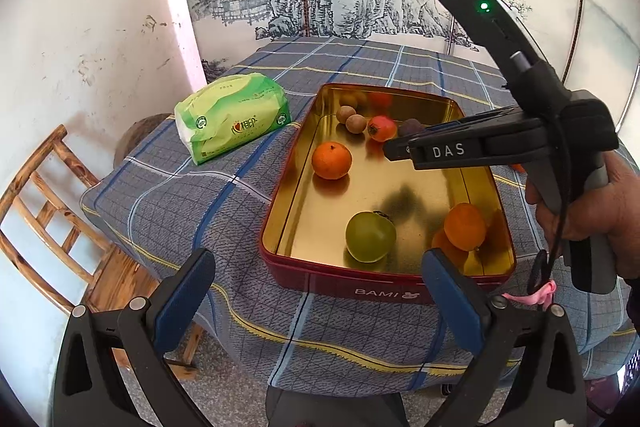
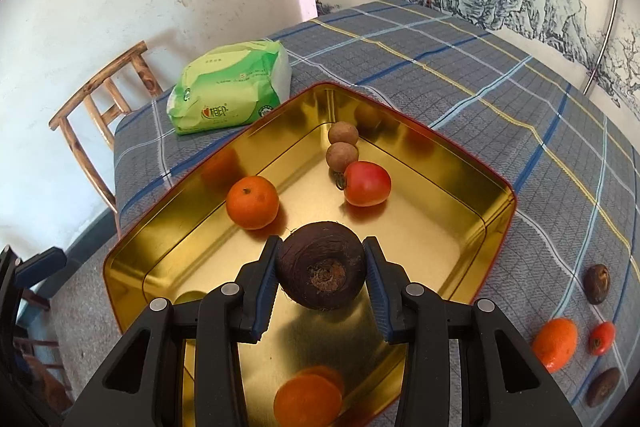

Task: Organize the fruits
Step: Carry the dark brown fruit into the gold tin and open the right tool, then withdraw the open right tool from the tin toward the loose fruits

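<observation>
- A dark brown round fruit (image 2: 322,267) sits squeezed between the two fingers of the right gripper (image 2: 322,277). The blue pads (image 2: 264,291) press on both its sides, so the grip is tight on it.
- It hangs just above the gold inside of the red tin (image 2: 496,223).
- Past the fingertips, in the tin, lie an orange (image 2: 252,202) to the left and a red fruit (image 2: 367,183) to the right. Two small brown balls (image 2: 342,146) sit just behind the red fruit, touching each other.
- Under the fingers, near the camera, lies another orange (image 2: 307,401).
- On the cloth to the right of the fingers, outside the tin, lie two more dark brown fruits (image 2: 597,283), an orange and a small red fruit.
- The left gripper (image 1: 316,293) has its fingers spread wide apart with nothing between them. It is in front of the tin's near wall.
- Just past its fingertips, in the tin, sits a green fruit (image 1: 370,236).
- The tin's front says "BAMI" (image 1: 372,293) in white.
- The right gripper's side says "DAS" (image 1: 449,151).
- A green tissue pack (image 1: 232,117) with red writing too small to read lies left of the tin.
</observation>
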Action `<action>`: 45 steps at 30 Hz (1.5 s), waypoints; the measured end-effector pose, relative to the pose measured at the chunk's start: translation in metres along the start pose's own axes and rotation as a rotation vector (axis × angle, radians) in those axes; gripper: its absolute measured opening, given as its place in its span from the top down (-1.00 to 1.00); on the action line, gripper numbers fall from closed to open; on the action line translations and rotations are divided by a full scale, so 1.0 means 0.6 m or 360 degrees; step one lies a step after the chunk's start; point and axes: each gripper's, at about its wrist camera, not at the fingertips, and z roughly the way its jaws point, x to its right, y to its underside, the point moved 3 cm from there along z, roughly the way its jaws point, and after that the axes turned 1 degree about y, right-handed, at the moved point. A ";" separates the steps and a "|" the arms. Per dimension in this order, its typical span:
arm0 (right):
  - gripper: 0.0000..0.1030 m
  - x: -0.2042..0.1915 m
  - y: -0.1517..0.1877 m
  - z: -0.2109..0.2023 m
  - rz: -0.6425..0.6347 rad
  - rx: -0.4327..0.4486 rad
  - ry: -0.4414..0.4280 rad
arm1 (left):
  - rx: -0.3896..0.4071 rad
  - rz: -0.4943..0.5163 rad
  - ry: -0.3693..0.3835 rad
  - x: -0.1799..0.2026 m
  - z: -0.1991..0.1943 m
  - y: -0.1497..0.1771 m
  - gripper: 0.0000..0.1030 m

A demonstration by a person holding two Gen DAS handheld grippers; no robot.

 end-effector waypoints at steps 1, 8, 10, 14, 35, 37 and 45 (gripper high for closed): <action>0.19 -0.001 -0.002 0.002 0.0003 -0.0004 0.0001 | -0.0003 -0.0002 -0.0001 0.000 0.000 0.000 -0.98; 0.19 -0.008 -0.011 0.015 0.0006 -0.0035 0.0012 | -0.0010 0.0003 0.0000 0.004 0.004 0.002 -0.98; 0.19 -0.011 -0.014 0.018 0.0004 -0.0041 0.0011 | -0.0008 0.0023 -0.0002 0.006 0.005 0.002 -0.98; 0.19 -0.016 -0.022 0.025 0.0009 -0.0047 0.0007 | 0.0015 0.0046 0.0004 0.007 0.004 0.002 -0.98; 0.18 -0.023 -0.045 0.025 0.0066 0.0010 -0.0058 | 0.0022 0.0109 0.0019 0.016 0.010 0.006 -0.98; 0.17 -0.024 -0.048 0.020 0.0071 0.0025 -0.0062 | 0.0018 0.0104 0.0024 0.015 0.011 0.007 -0.98; 0.15 -0.027 -0.038 -0.018 0.0107 0.0130 -0.0118 | 0.0012 0.0071 0.0035 0.014 0.011 0.005 -0.98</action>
